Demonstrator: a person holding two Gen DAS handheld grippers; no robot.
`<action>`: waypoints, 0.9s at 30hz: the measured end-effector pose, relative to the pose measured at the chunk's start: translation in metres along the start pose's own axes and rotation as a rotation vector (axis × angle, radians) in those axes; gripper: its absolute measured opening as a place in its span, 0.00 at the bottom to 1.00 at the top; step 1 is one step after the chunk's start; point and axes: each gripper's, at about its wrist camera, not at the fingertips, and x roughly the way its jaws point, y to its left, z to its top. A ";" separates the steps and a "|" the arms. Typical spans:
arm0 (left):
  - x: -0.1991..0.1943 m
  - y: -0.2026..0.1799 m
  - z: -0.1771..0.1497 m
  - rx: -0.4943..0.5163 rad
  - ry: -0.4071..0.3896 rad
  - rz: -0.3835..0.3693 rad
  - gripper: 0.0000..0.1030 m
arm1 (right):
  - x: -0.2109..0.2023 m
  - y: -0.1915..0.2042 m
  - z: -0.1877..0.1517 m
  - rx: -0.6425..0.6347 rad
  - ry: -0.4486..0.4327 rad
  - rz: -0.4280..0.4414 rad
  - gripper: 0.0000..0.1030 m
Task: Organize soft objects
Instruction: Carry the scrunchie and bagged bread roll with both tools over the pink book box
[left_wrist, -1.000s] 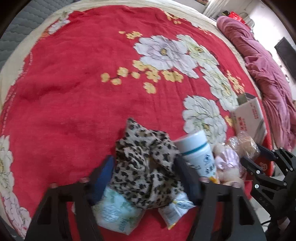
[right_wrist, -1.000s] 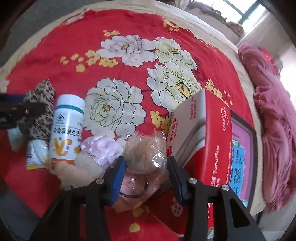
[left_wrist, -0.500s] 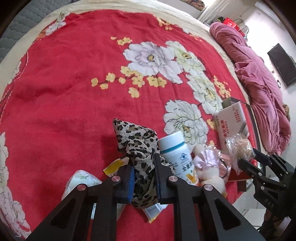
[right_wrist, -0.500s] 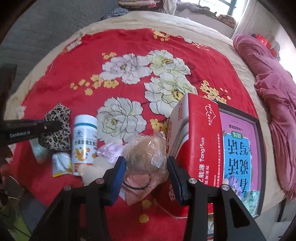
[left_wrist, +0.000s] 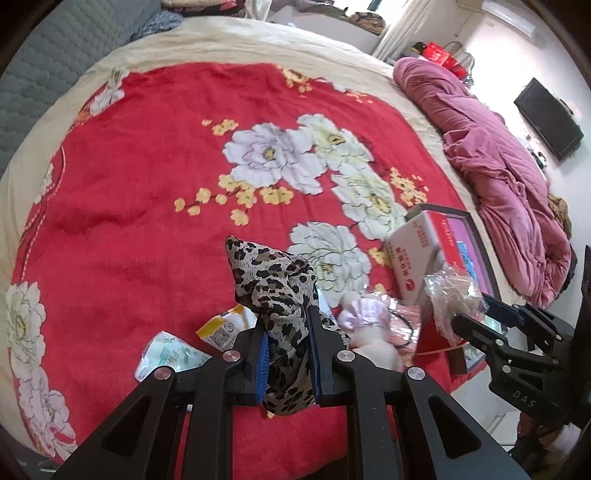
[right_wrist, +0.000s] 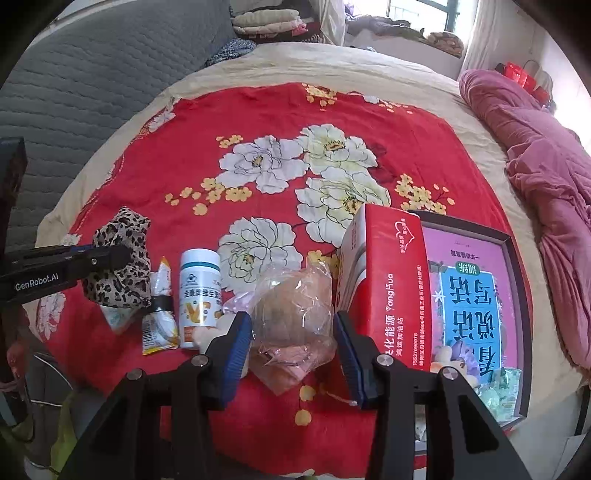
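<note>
While crinkly plastic bag (right_wrist: 295, 310) bulges, left hand-held gripper (left_wrist: 288, 347) pinches limp leopard-print cloth (left_wrist: 273, 280).

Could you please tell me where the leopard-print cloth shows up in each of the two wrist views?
Left wrist view: the leopard-print cloth sits at bottom centre, pinched in the left claw.
Right wrist view: the cloth is at the far left, behind the left claw's arm.
Shared landmark: the red-and-white carton, right of the cloth in both views.
</note>
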 end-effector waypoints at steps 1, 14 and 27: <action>-0.004 -0.003 -0.001 0.005 -0.005 0.001 0.17 | -0.004 0.001 0.000 -0.002 -0.008 -0.001 0.45; -0.042 -0.057 -0.006 0.091 -0.066 -0.009 0.17 | -0.053 -0.024 -0.003 0.059 -0.099 0.002 0.45; -0.064 -0.120 -0.016 0.193 -0.099 -0.025 0.17 | -0.098 -0.061 -0.015 0.132 -0.183 -0.018 0.45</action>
